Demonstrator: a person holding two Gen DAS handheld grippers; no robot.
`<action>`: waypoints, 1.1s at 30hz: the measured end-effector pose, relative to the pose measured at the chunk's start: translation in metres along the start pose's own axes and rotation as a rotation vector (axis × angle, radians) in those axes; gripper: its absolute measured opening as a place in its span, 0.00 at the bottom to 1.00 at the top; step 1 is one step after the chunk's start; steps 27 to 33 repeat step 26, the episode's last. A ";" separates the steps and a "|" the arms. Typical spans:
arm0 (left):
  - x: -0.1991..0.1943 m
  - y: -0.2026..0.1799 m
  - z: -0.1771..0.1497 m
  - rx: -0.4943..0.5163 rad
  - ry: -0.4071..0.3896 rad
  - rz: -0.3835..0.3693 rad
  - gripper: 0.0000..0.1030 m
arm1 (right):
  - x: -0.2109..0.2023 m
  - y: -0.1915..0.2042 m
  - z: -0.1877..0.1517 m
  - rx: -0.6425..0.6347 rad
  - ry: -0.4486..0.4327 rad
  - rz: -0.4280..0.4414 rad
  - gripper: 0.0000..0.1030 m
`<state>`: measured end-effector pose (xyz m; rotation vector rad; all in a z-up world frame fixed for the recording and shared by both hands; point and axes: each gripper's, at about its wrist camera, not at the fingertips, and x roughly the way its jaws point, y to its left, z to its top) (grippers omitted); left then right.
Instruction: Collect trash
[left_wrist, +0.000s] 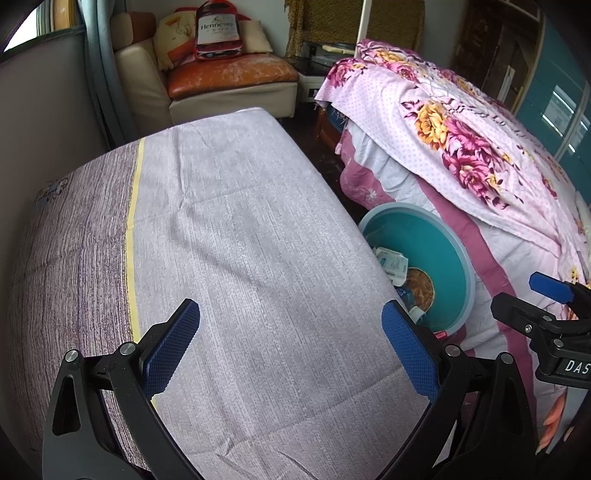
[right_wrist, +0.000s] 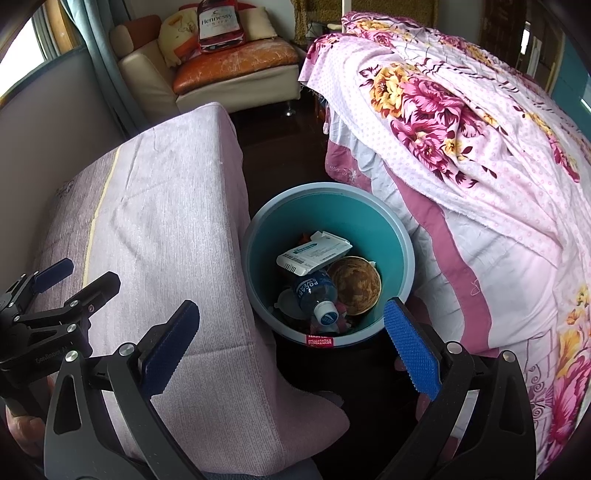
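A teal trash bin stands on the dark floor between a cloth-covered table and a bed. It holds a white carton, a clear plastic bottle with a white cap, a brown paper bowl and small scraps. The bin also shows in the left wrist view, partly hidden by the table edge. My right gripper is open and empty above the bin's near rim. My left gripper is open and empty over the table cloth. The right gripper's side shows in the left wrist view.
The table's lilac cloth hangs down beside the bin. A bed with a pink floral cover lies to the right. A beige sofa with cushions and a Hennessy-print pillow stands at the back. The left gripper shows at the left.
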<state>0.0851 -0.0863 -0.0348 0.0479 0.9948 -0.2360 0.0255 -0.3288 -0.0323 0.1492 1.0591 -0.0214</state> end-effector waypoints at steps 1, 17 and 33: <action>0.000 0.001 0.000 -0.002 0.001 -0.001 0.96 | 0.000 0.001 0.000 0.000 0.000 0.000 0.93; 0.002 0.001 0.000 -0.005 0.003 -0.002 0.96 | -0.001 0.003 0.002 -0.010 0.001 -0.012 0.93; 0.004 -0.004 -0.003 -0.010 0.005 0.015 0.96 | -0.002 0.002 0.003 -0.012 0.000 -0.015 0.93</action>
